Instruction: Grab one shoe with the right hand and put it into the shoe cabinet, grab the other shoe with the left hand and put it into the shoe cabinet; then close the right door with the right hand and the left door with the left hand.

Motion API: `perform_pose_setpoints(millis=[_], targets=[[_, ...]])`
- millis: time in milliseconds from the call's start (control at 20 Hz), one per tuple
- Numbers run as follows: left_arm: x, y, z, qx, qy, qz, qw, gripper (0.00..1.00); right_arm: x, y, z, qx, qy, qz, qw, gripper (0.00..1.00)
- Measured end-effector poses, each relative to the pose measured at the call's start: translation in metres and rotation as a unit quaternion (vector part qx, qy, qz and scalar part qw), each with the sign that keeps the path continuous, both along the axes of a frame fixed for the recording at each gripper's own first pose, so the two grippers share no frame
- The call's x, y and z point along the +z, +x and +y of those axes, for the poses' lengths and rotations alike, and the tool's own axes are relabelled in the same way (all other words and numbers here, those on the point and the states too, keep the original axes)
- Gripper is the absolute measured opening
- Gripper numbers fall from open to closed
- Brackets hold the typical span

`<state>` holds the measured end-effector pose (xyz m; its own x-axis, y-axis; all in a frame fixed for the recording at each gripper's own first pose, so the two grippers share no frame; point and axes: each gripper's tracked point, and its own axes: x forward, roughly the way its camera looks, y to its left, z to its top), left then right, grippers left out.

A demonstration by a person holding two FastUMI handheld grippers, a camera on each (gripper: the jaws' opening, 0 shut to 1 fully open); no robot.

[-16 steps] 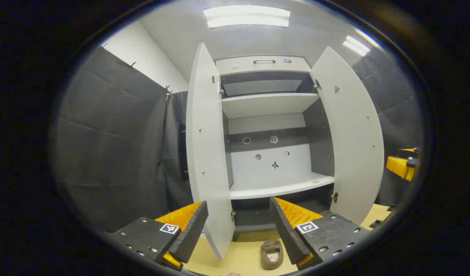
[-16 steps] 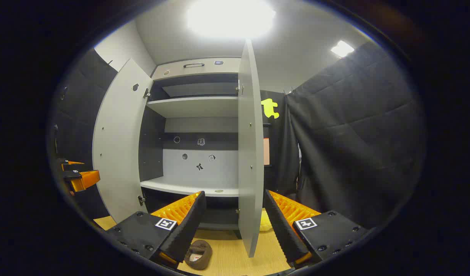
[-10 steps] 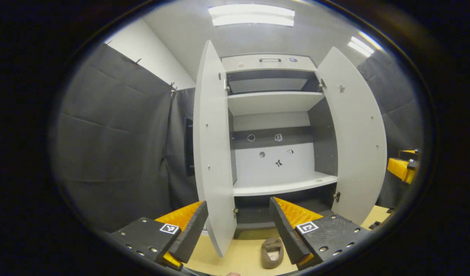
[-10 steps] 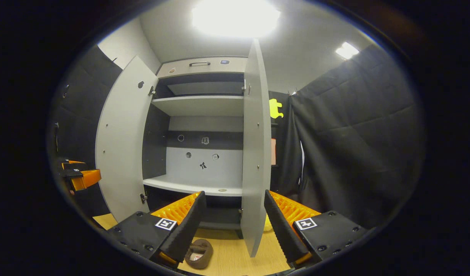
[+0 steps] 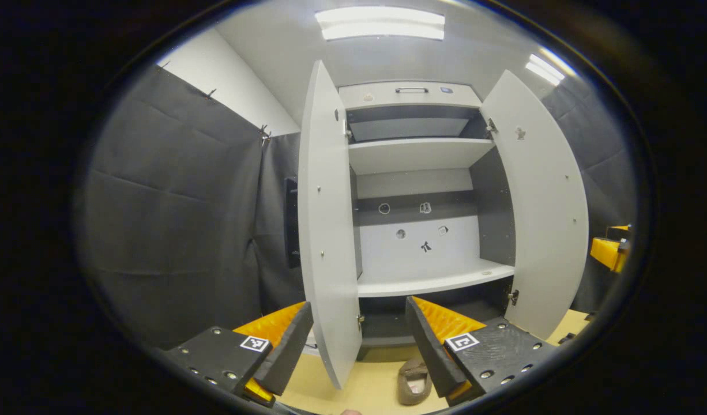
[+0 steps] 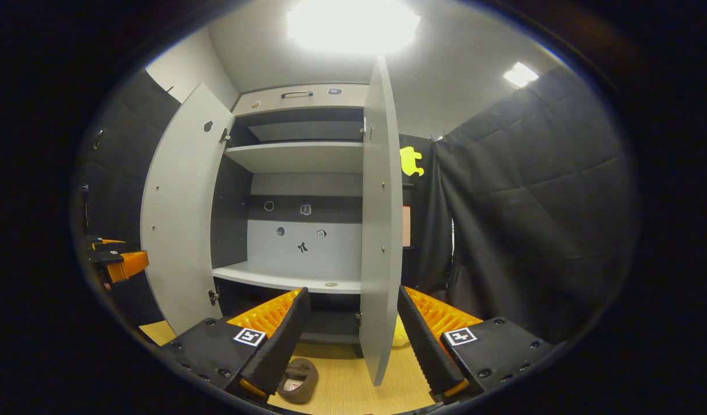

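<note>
One soft brown shoe [image 5: 414,381] lies on the pale wood floor [image 6: 353,392], two flat grey doors [image 5: 329,230] stand open, both grippers [image 5: 359,346] [image 6: 350,340] spread wide, holding nothing

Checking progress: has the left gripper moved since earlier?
Yes: left gripper swung or shifted slightly leftward; the shoe cabinet sits farther right in its view.

Wood floor [image 6: 342,392] w/ brown shoe [image 6: 297,380] on it, by cabinet [image 6: 299,167] base.
</note>
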<state>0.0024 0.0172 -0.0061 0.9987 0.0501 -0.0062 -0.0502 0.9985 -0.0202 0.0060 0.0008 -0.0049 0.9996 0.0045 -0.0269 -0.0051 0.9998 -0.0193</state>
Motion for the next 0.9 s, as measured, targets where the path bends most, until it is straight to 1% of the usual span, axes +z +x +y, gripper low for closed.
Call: perform_pose_setpoints(millis=[200, 350, 550, 750, 900], targets=[[0.001, 0.002, 0.001, 0.007, 0.001, -0.002, 1.000, 0.99, -0.007, 0.008, 0.001, 0.008, 0.001, 0.006, 1.000, 0.96], [0.003, 0.002, 0.001, 0.015, 0.006, -0.005, 1.000, 0.99, -0.010, 0.013, 0.008, 0.028, -0.001, 0.009, 1.000, 0.96], [0.004, 0.001, -0.001, 0.033, 0.008, -0.007, 0.999, 0.99, -0.022, 0.022, 0.027, 0.071, 0.003, 0.017, 0.997, 0.96], [0.003, 0.000, -0.001, 0.062, 0.024, -0.008, 0.998, 0.98, -0.045, 0.027, 0.057, 0.125, 0.023, 0.047, 0.991, 0.96], [0.001, -0.005, 0.000, 0.073, 0.029, -0.004, 0.997, 0.96, -0.070, 0.034, 0.072, 0.147, 0.019, 0.083, 0.985, 0.97]])
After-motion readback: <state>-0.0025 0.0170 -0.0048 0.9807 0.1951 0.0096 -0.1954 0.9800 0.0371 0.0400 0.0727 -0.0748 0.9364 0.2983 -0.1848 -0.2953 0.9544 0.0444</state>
